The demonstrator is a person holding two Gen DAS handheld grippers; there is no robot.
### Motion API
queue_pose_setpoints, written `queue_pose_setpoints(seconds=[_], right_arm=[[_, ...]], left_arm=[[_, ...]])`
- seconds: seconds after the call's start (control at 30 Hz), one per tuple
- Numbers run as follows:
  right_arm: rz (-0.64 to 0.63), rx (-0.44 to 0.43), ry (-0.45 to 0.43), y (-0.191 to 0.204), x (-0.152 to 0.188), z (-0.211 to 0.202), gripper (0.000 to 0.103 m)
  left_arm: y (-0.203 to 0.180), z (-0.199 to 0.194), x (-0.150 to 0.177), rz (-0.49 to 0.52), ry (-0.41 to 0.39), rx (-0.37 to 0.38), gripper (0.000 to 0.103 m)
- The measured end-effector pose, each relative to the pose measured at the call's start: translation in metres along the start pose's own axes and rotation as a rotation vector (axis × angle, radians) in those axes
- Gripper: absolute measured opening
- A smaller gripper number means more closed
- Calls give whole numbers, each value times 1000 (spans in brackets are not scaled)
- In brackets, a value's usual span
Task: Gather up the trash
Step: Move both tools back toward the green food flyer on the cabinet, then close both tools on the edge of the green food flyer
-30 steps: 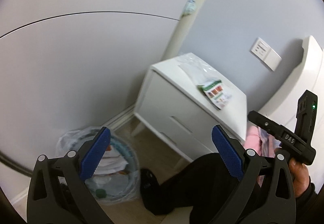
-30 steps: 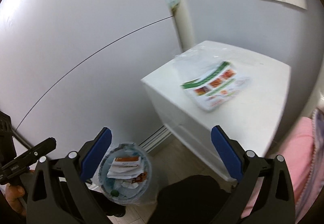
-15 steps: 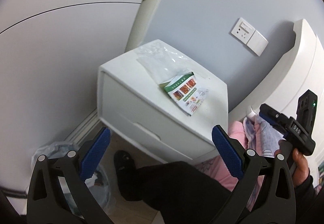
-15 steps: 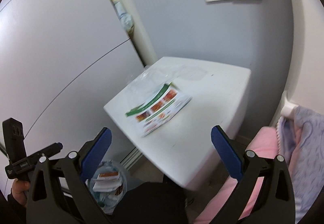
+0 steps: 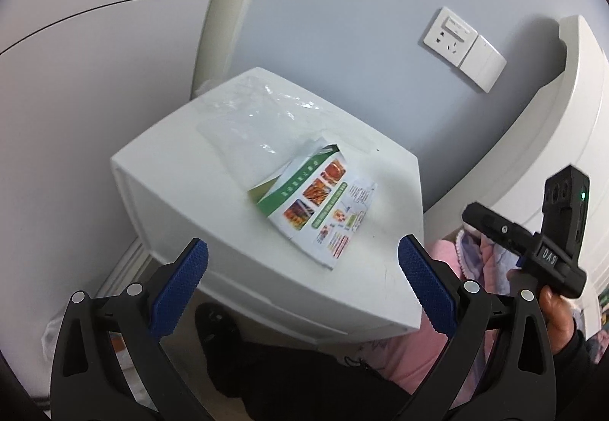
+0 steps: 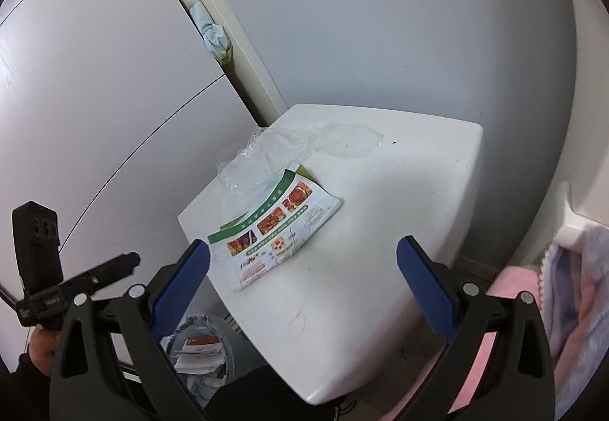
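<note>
Now both my tongs have swung up and away from the floor toward the white bedside cabinet (image 5: pixel 342 280), which fills the space ahead of them where a second ago it sat off to the side and further out. To the left and below my left tongs (image 5: pixel 300 268), the clear plastic-lined trash bin (image 5: pixel 57 337) has slid almost out of sight; only a scrap of its liner shows past the left finger. From my right tongs (image 6: pixel 302 265) I can see it better, low behind the left finger, with paper scraps inside.

Straight ahead between the left tongs' blue pads lies the glossy leaflet with a green band and food photos (image 5: pixel 319 208), flat on the cabinet top. Just beyond it, touching or overlapping its far edge, is the crumpled clear plastic wrapper (image 5: pixel 262 124). The leaflet sits left of centre between the right tongs' fingers, close to the left pad.

Both pairs of tongs are spread wide with nothing between the pads. The right tongs' black body shows at the right edge of the left view, beside the pink bedding (image 5: pixel 449 356).

I judge this as the approach to the next piece of trash: the bin is behind me, the leaflet is lined up. A thin sheet lying flat may be hard to pinch, so I would likely need its lifted far edge or the wrapper first.
</note>
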State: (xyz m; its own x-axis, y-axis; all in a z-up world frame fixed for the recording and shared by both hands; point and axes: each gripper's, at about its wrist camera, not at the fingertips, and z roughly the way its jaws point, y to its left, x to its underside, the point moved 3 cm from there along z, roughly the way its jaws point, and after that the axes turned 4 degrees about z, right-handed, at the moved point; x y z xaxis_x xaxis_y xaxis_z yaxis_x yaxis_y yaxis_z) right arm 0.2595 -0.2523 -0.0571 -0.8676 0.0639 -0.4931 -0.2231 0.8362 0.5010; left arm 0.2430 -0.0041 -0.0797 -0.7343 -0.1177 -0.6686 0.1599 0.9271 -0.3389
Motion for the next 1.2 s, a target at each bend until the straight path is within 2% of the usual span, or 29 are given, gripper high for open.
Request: queue_pose_setpoints(seconds=[0.23, 0.43, 0.7, 0.83, 0.87, 0.93, 1.2], right_arm=[[-5, -48, 58, -1, -17, 21, 96], [45, -83, 109, -13, -21, 48, 96], [61, -96, 176, -27, -22, 77, 96], [65, -98, 177, -26, -24, 88, 95], [66, -93, 169, -26, -24, 89, 94], [70, -92, 168, -25, -24, 93, 79], [76, -93, 198, -20, -20, 108, 77]], left_arm=[[-4, 27, 0, -18, 13, 22, 97], [-3, 51, 3, -19, 67, 13, 97], [5, 74, -2, -79, 51, 45, 97], [12, 80, -3, -97, 47, 64, 97], [14, 81, -4, -98, 43, 63, 97], [19, 83, -4, -111, 37, 58, 97], [25, 94, -7, -126, 39, 80, 91]])
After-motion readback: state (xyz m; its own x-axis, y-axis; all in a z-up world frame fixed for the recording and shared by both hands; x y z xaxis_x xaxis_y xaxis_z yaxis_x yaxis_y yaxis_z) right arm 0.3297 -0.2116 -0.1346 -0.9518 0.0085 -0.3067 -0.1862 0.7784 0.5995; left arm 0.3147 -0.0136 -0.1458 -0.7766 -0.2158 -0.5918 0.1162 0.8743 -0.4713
